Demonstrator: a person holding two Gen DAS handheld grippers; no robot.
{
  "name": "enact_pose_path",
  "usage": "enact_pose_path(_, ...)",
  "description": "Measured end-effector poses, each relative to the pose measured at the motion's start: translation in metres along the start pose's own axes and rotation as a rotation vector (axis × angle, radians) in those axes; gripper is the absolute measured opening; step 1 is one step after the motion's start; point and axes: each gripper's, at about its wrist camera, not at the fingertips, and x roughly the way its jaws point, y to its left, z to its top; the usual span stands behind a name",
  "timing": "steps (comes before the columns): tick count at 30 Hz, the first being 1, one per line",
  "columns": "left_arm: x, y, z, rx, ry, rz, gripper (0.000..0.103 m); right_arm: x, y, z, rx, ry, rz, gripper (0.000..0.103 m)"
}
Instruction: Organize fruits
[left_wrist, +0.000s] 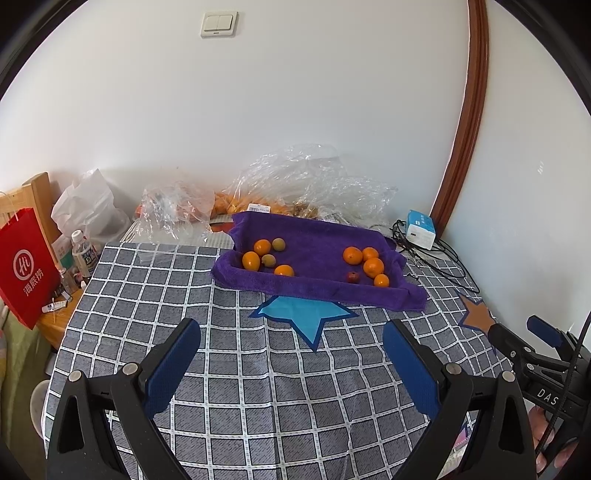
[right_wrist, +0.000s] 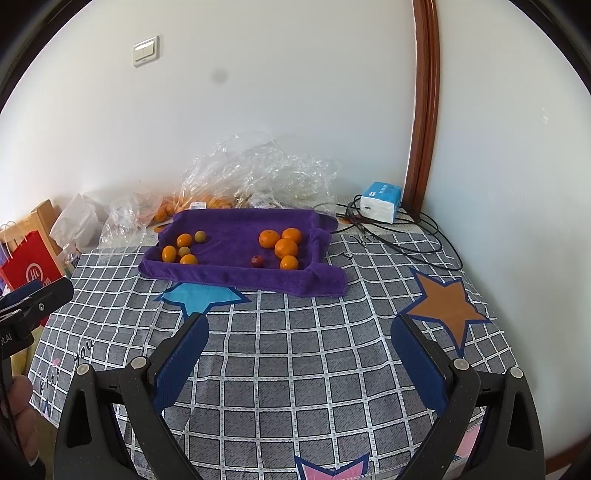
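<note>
Purple towel holds fruits — clear bags behind, both grippers spread.

A home: checked tablecloth, wall switch, shopping bags.

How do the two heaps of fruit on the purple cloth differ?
The left heap holds three small oranges and two greenish fruits; the right heap holds four oranges and one dark red fruit. The right heap's oranges look bigger than the left heap's. The red fruit lies a little apart from its heap; the left heap's fruits sit closer together. Both rest on the cloth.
</note>
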Motion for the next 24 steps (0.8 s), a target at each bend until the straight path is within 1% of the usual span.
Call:
enact_pose_path(21, 0.0030, 0.0008, 0.0012, 0.014, 0.005, 0.000, 0.100, -0.0009, 0.0013, 0.0013, -0.007, -0.003, 0.005, 0.098)
enact_pose_path(24, 0.0067, 0.0003, -0.0005, 0.035, 0.009, -0.004, 0.100, 0.0020, 0.0015, -0.0001, -0.010, 0.001, 0.004, 0.098)
